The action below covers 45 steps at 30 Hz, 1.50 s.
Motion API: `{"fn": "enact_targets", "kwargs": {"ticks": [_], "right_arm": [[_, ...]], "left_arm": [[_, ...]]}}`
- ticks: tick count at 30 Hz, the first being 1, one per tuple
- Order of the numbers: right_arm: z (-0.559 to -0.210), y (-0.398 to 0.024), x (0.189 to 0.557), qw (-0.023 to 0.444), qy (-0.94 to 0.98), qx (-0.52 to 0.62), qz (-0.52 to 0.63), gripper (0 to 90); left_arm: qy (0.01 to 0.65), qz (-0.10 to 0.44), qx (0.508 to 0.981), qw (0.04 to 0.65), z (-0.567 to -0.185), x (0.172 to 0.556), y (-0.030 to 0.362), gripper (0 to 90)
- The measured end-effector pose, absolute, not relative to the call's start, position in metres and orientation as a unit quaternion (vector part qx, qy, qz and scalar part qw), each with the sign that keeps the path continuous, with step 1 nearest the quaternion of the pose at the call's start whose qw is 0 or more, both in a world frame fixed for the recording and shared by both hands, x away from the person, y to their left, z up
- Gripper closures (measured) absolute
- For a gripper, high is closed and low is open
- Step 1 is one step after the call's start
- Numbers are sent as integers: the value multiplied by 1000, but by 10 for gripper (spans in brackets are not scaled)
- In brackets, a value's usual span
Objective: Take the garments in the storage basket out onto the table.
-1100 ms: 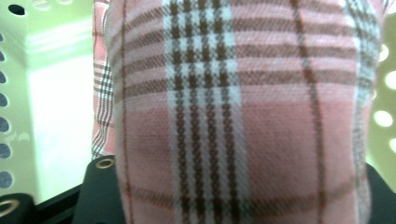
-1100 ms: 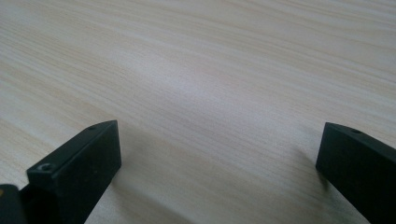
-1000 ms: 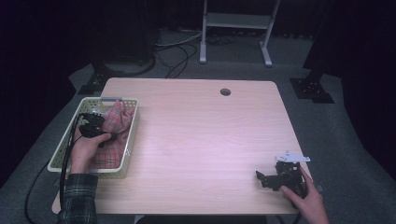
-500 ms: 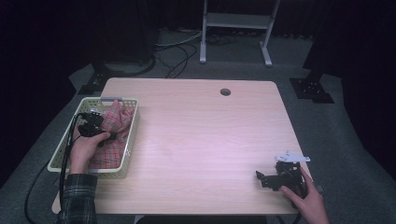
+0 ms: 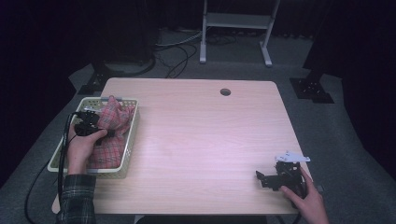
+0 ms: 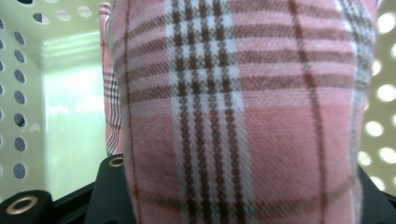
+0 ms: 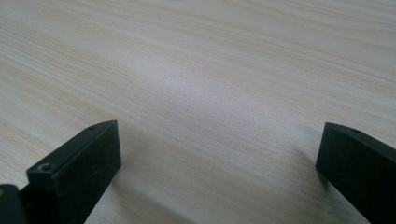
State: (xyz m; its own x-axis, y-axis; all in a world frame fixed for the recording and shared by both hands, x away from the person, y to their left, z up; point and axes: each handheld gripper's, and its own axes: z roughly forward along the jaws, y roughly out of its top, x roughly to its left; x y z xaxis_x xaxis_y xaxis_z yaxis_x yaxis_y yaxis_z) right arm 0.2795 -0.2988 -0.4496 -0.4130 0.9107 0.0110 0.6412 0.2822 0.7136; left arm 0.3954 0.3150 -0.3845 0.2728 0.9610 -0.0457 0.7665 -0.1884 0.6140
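One cloth [image 5: 112,126] (plaid) gripped in basket [image 5: 132,135]

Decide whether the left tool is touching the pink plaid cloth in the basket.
Touching. In the left gripper view the pink plaid cloth bulges up between the left tool's jaws, which have just been closing on it.

Pale wood-grain surface [image 5: 196,140] with rounded corners, seen from above. Round cable hole [image 5: 225,92] near the far edge, toward 1 o'clock from the centre. Grey carpet floor [image 5: 345,140] all around. White metal stand [image 5: 236,21] with two feet at 12 o'clock beyond the far edge. Loose black cables [image 5: 180,51] on the floor at 11 o'clock. Black base plates at 10 o'clock [image 5: 91,84] and at 2 o'clock [image 5: 312,88]. Dark backdrop behind.
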Motion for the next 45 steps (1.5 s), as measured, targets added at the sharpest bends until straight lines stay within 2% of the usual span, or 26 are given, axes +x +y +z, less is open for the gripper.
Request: {"fn": "enact_targets", "kwargs": {"ticks": [16, 22, 25, 35, 45], "right_arm": [[-450, -299, 279, 205, 774, 501, 328, 0], [-450, -299, 279, 205, 774, 502, 328, 0], [-450, -299, 279, 205, 774, 501, 328, 0], [-450, -299, 280, 205, 774, 501, 328, 0], [-450, -299, 280, 205, 774, 501, 328, 0]], "left_arm": [[570, 192, 724, 339, -364, 386, 319, 467], [562, 187, 702, 395, -357, 383, 319, 466], [558, 185, 701, 403, -354, 382, 319, 466], [546, 214, 673, 451, -338, 373, 322, 465], [515, 193, 657, 516, -324, 366, 320, 465]]}}
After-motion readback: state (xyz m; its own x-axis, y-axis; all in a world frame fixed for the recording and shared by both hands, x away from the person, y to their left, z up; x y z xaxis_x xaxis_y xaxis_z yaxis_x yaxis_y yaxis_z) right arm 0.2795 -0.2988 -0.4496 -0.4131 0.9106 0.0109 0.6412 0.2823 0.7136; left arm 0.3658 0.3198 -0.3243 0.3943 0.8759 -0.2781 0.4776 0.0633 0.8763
